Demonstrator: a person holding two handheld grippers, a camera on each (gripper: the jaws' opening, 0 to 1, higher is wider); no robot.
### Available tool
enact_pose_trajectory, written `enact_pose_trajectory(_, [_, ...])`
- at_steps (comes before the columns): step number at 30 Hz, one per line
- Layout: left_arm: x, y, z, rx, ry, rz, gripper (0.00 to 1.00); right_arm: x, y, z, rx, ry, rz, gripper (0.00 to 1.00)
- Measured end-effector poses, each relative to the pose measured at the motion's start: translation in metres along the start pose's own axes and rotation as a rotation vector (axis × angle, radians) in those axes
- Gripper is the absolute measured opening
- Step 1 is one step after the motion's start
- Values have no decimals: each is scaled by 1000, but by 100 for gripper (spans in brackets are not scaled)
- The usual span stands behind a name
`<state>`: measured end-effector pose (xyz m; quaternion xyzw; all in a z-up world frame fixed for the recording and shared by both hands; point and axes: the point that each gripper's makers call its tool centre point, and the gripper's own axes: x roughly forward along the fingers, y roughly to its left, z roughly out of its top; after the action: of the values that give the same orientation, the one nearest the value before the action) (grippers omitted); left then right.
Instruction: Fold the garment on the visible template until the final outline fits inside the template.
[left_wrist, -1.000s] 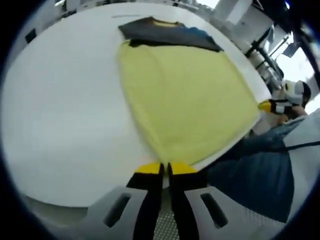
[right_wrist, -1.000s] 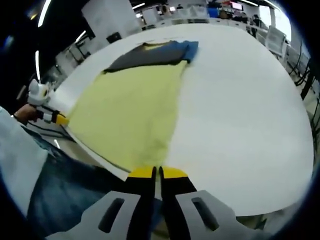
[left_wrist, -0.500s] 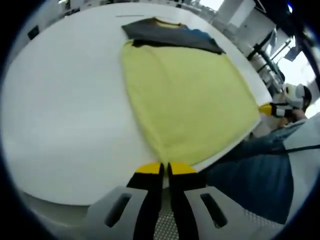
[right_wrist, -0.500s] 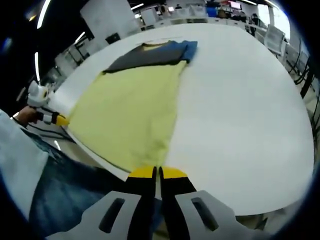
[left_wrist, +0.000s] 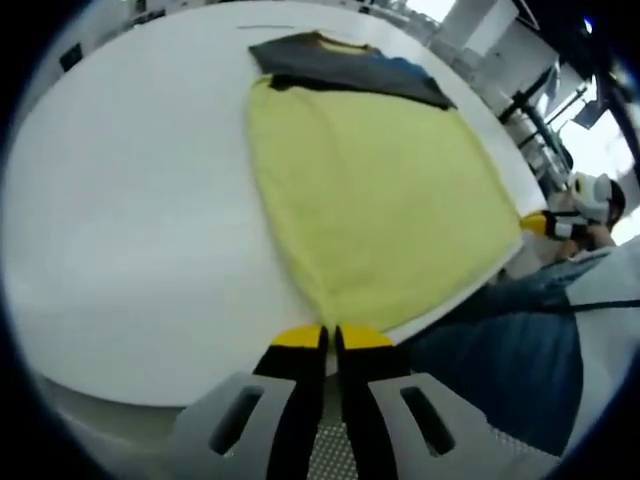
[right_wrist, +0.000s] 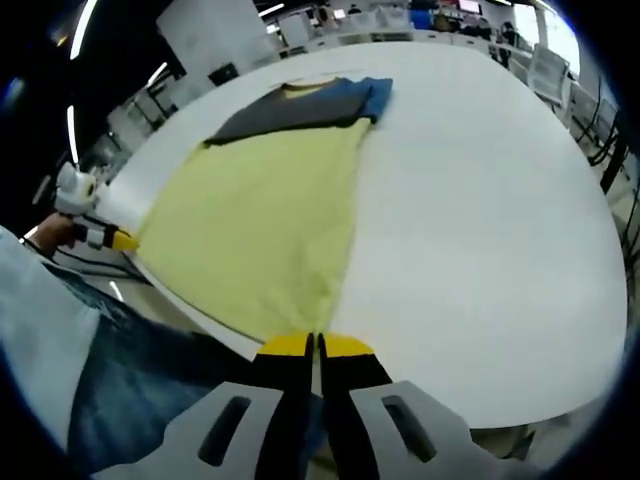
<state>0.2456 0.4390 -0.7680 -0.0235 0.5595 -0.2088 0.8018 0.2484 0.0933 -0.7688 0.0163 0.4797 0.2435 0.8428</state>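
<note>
two grippers have their jaws pressed together: the left gripper (left_wrist: 331, 338) and right gripper (right_wrist: 316, 345) each appear to pinch a near corner of the yellow garment (left_wrist: 385, 200). it lies flat on the white table (left_wrist: 130, 220), its dark far part (right_wrist: 300, 108) folded over.

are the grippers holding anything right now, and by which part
Each seems shut on a near corner of the yellow garment at the table's edge: the left gripper on one, the right gripper on the other.

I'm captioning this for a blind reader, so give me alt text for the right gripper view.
A pale yellow garment with a dark grey and blue top section lies flat on a white table, its near corner at the closed yellow-tipped jaws of the right gripper. The left gripper is at the other near corner.
</note>
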Motion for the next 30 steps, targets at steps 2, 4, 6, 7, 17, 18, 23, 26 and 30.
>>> enact_pose_trajectory(2, [-1, -1, 0, 3, 4, 2, 1, 0, 0, 0, -6, 3, -1, 3])
enact_pose_trajectory(4, [-2, -1, 1, 4, 7, 3, 1, -1, 0, 1, -3, 5, 1, 3])
enact_pose_trajectory(6, [-2, -2, 1, 3, 9, 3, 1, -2, 0, 2, 1, 5, 5, 3])
enact_pose_trajectory(7, [-3, -2, 2, 4, 10, 3, 1, -2, 0, 2, 1, 6, 9, 3])
enact_pose_trajectory(17, [-11, -6, 8, 17, 29, 0, 1, -6, 1, 6, -11, 29, 34, 3])
enact_pose_trajectory(18, [-13, -6, 10, 19, 30, -1, 1, -7, 1, 7, -13, 30, 37, 3])
enact_pose_trajectory(23, [-17, -7, 14, 21, 34, -7, 1, -12, 0, 11, -12, 32, 48, 3])
enact_pose_trajectory(26, [-18, -7, 15, 22, 35, -8, 1, -14, 1, 13, -11, 36, 59, 3])
enact_pose_trajectory(30, [-22, -10, 17, 27, 39, -13, 1, -21, 0, 19, -20, 32, 57, 3])
